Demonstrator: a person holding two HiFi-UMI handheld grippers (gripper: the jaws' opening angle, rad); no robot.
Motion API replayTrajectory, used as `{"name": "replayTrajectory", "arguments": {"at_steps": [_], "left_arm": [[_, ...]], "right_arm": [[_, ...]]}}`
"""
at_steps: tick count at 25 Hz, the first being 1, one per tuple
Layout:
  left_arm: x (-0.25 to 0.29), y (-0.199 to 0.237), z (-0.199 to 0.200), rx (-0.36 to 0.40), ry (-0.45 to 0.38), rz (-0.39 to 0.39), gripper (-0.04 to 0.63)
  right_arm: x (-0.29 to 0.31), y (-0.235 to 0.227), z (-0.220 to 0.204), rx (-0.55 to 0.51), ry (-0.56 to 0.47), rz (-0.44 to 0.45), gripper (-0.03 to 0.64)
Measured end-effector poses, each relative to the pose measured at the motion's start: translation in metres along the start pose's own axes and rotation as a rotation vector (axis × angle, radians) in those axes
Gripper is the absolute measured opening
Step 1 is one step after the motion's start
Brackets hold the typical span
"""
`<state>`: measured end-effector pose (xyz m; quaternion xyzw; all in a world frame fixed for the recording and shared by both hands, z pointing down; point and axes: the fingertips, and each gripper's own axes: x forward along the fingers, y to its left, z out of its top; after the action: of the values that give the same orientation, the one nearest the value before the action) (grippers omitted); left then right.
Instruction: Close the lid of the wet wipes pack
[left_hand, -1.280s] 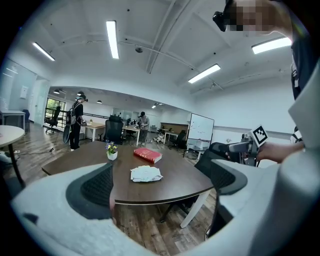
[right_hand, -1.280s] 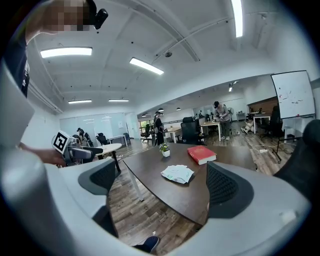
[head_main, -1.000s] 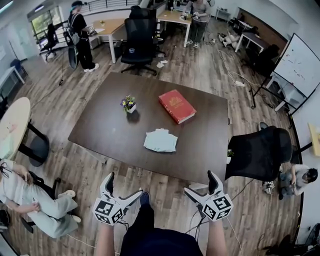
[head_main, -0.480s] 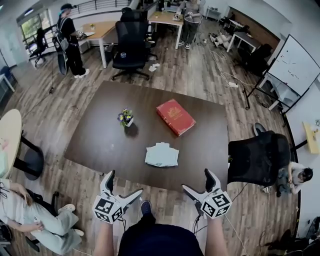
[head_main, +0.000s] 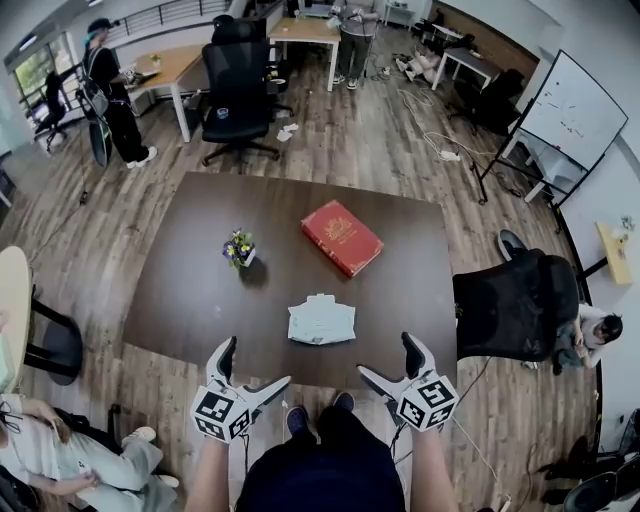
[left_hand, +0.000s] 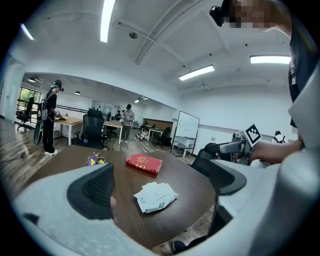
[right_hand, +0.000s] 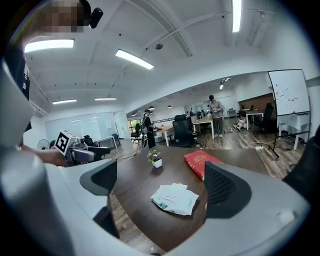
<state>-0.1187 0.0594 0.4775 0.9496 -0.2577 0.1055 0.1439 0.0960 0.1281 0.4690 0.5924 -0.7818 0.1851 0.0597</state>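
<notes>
Dark brown wood forms the table (head_main: 190, 290), the biggest thing here, set on a plank floor (head_main: 400, 140) in an open office. A black chair (head_main: 515, 305) stands at the table's right edge, and a whiteboard (head_main: 572, 110) leans on its stand further off to the right.

On the table, a red book (head_main: 342, 237) lies flat at an angle, right of centre. Nearer the person lies the pack (head_main: 321, 320), pale white-green and flat on the wood, close to the near edge and apart from the book. It is too small to say how its lid sits. A small pot of flowers (head_main: 238, 248) stands upright left of the book, well apart from the pack.

Both grippers hang off the near edge of the table, short of the pack and touching nothing. The left gripper (head_main: 255, 363) has its jaws spread wide. They have just been closing slightly, and nothing is between the pads; its own view shows the pack (left_hand: 155, 196) only far beyond the gap. The right gripper (head_main: 386, 356) also has its jaws wide apart and grips nothing, with the pack (right_hand: 175, 198) seen out ahead through the gap.
</notes>
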Motion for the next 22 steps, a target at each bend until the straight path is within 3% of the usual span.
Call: {"name": "replayTrajectory", "arguments": {"at_steps": [15, 22], "left_arm": [[0.070, 0.037, -0.012, -0.069, 0.028, 0.049, 0.577], [0.111, 0.046, -0.030, -0.096, 0.089, 0.054, 0.568]], "right_arm": [[0.075, -0.044, -0.003, 0.026, 0.062, 0.101, 0.532], [0.106, -0.063, -0.004, 0.021, 0.109, 0.153, 0.517]]}}
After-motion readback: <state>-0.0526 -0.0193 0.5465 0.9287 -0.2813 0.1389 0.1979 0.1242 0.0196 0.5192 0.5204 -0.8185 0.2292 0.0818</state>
